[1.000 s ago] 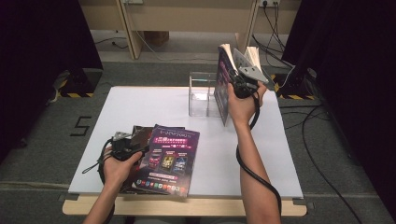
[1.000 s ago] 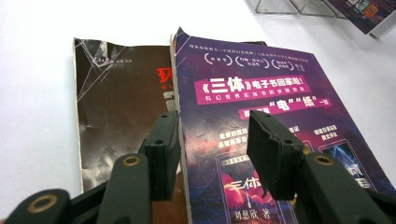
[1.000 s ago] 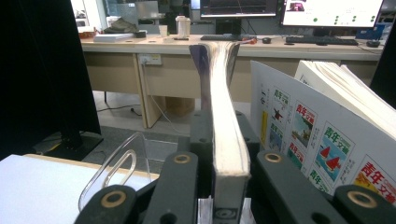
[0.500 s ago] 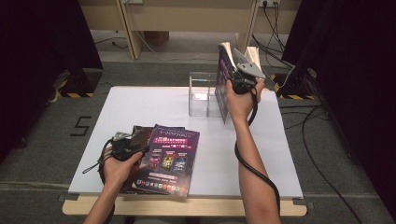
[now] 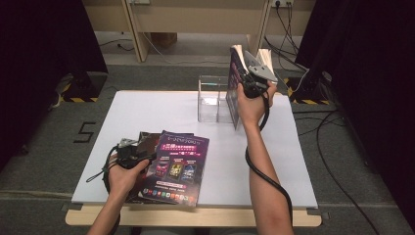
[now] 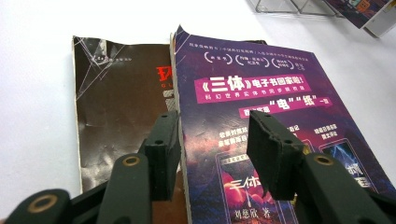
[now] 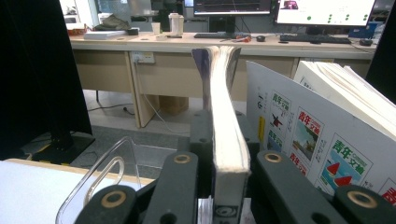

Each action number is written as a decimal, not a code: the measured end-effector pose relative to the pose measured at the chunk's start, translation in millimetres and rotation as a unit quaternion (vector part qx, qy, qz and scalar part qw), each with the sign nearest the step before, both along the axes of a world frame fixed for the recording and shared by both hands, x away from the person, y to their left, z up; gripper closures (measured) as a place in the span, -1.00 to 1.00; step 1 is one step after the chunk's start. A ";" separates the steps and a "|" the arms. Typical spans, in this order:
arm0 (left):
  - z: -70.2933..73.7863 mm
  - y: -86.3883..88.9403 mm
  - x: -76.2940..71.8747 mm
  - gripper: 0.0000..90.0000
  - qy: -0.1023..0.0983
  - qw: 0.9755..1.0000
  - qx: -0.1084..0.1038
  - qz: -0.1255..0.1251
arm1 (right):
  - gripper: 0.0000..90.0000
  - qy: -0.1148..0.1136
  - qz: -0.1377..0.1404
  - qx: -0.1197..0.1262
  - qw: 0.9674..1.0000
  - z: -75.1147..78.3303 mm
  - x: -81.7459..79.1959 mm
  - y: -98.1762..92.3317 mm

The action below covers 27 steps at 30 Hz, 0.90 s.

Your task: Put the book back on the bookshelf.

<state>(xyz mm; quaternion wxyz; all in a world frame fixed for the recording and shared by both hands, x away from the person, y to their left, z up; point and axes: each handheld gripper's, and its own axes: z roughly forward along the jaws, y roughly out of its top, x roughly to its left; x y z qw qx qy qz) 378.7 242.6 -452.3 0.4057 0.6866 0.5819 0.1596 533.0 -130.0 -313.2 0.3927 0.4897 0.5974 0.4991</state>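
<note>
Clamped on its page edge between the right gripper's [image 7: 223, 186] jaws, a purple-covered book [image 5: 236, 83] stands upright above the clear acrylic holder [image 5: 214, 98] at the table's [image 5: 293, 161] far side. The left gripper [image 6: 212, 144], jaws parted and gripping nothing, hovers over a purple book [image 6: 261, 116] headed "三体", overlapping a dark brown book [image 6: 116, 112] whose red title is mostly hidden. Beside the held book, a white one [image 7: 322, 135] seems to read "青年文摘".

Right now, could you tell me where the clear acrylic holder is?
In the high view, the clear holder stands at the table's far edge, just left of the book gripped by the right gripper.
</note>
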 end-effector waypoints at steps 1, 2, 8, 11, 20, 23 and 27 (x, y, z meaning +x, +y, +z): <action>0.0 0.0 0.0 0.19 0.000 1.000 0.000 0.000 | 0.84 0.000 -0.001 0.000 1.000 0.1 0.2 -0.3; 0.0 0.1 0.0 0.19 0.000 1.000 0.001 -0.001 | 0.84 -0.002 -0.001 -0.002 1.000 0.1 0.5 -0.8; -0.2 0.5 0.0 0.19 0.000 1.000 0.000 0.000 | 0.84 -0.003 -0.003 -0.001 1.000 1.2 2.0 -1.3; 0.3 0.7 0.0 0.19 -0.001 1.000 -0.001 0.001 | 0.84 -0.004 -0.003 -0.004 1.000 1.3 3.6 -1.7; 0.0 0.9 0.0 0.19 0.000 1.000 -0.001 0.000 | 0.84 -0.003 -0.006 0.001 1.000 1.5 6.0 -2.4; -0.2 1.2 0.2 0.19 -0.001 1.000 -0.001 0.001 | 0.84 -0.002 -0.007 0.003 1.000 1.3 7.4 -2.6; -0.6 1.1 0.1 0.19 -0.001 1.000 -0.002 0.001 | 0.84 -0.002 -0.008 0.005 1.000 1.2 9.0 -2.1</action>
